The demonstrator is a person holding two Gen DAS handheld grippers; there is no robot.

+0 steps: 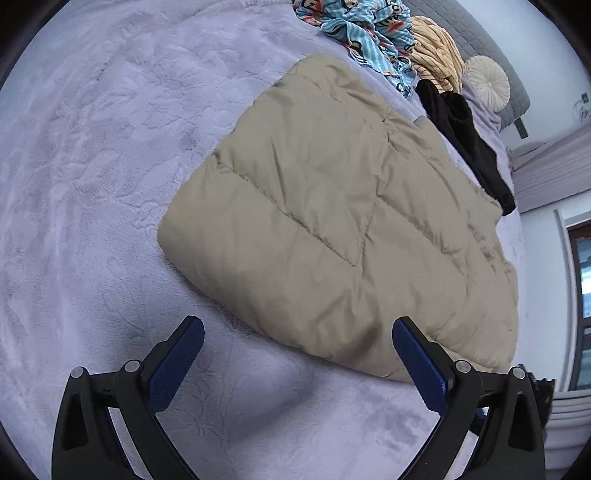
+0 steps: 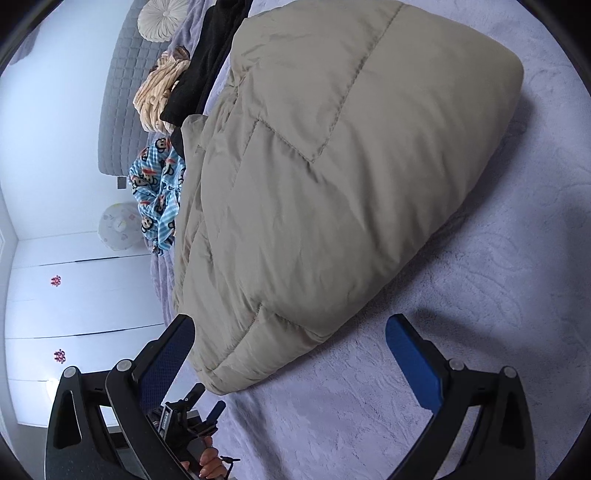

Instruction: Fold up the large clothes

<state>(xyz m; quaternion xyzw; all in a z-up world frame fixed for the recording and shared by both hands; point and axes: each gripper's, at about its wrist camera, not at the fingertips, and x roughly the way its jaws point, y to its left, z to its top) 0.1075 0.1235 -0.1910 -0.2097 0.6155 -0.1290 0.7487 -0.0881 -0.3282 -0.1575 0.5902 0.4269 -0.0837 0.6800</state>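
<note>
Left wrist view: left gripper point(image 1: 297, 332) w/ jaws spread wide, nothing between the blue pads point(image 1: 173, 365), hanging over bare lilac bed cover point(image 1: 92, 166). Folded tan quilted jacket point(image 1: 332, 214) lies flat on the bed just ahead of the fingertips; its near rounded edge runs past the right-hand finger, which overlaps the jacket's near corner in the picture, contact can't tell. Left-hand finger is clear of it, over bare cover. Beyond the jacket, toward the head of the bed: black garment point(image 1: 469, 144) touching the jacket's far edge, blue cartoon-print cloth point(image 1: 369, 33), cream striped blanket point(image 1: 436, 51), round white cushion point(image 1: 485, 83) against the grey headboard point(image 1: 476, 37). Right wrist view: right gripper point(image 2: 290, 330) also fully apart, nothing clamped. Same jacket point(image 2: 332, 177) fills the middle; its near folded corner sits between the two fingers, close by the left-hand finger, apart from the right-hand one, which is over bare cover point(image 2: 498, 314). Black garment point(image 2: 207, 66), cream blanket point(image 2: 155, 96) and cartoon cloth point(image 2: 159, 199) lie off the jacket's far side nr the headboard point(image 2: 122, 92). Low in the picture, a hand point(image 2: 210, 461) holds the other gripper's handle by the bed edge.
</note>
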